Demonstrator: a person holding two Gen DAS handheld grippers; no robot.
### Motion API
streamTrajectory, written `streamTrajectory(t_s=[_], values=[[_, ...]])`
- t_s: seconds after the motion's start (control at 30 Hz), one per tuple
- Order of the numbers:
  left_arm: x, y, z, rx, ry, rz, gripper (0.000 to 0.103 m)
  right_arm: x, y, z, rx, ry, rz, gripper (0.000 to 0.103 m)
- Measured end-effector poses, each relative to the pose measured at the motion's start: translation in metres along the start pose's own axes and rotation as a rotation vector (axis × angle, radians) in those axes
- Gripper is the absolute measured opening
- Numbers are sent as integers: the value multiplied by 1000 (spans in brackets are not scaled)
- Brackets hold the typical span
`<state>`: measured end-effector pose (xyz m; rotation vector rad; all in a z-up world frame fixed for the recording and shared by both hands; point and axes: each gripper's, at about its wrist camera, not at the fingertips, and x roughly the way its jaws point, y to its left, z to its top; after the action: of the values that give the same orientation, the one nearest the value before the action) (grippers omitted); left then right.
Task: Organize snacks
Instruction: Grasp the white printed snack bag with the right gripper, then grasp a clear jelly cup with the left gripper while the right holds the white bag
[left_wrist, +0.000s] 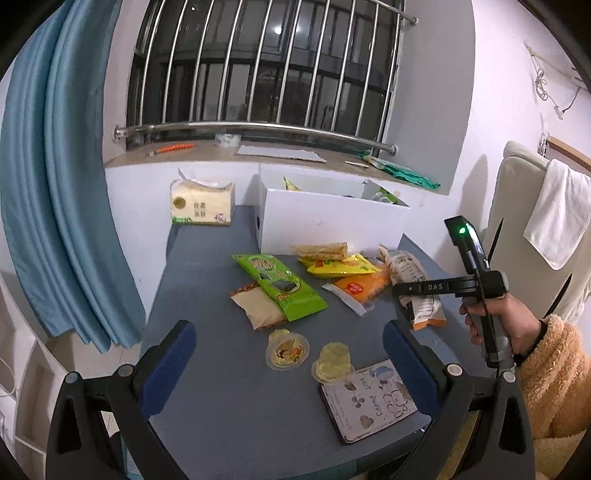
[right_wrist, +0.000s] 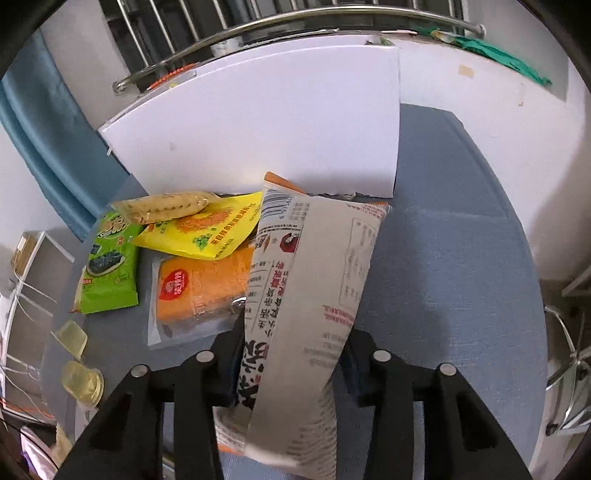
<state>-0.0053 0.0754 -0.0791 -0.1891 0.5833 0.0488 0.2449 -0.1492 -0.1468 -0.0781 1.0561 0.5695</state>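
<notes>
My right gripper (right_wrist: 291, 365) is shut on a white and orange snack bag (right_wrist: 314, 280), held just above the grey table (right_wrist: 443, 258) in front of the white box (right_wrist: 258, 129); it also shows in the left wrist view (left_wrist: 413, 284). My left gripper (left_wrist: 290, 373) is open and empty above two jelly cups (left_wrist: 288, 349). A green seaweed pack (left_wrist: 280, 288), a yellow pack (left_wrist: 340, 266), an orange pack (left_wrist: 362, 288), a cracker pack (left_wrist: 321, 251) and a pale pack (left_wrist: 258, 308) lie on the table.
The white box (left_wrist: 332, 218) stands at the table's back and holds some snacks. A tissue pack (left_wrist: 201, 203) sits at the back left. A small illustrated card (left_wrist: 369, 400) lies at the front edge. Blue curtain (left_wrist: 55, 184) hangs left; a chair with a towel (left_wrist: 554, 210) stands right.
</notes>
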Motion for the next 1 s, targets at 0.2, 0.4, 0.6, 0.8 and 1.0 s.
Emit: streamTrajectory(t_s=[0.2,0.4,0.6,0.8,1.0], values=[[35,8,-4,23,93,-24,103,-34,-3,-12,29,-64,26,43],[86,28,-5,-20,230,-27,103,-77,-2,-36,28,-127,53,42],[121,24,-14,-63,317,-32,102,-104,0,-62,35,-177,48,42],[133,25,-12,-147,307,-111,68,-107,3,-70,30,-178,60,43],[131,21,-8,-99,303,-110,45,-103,1,-73,42,-173,83,42]])
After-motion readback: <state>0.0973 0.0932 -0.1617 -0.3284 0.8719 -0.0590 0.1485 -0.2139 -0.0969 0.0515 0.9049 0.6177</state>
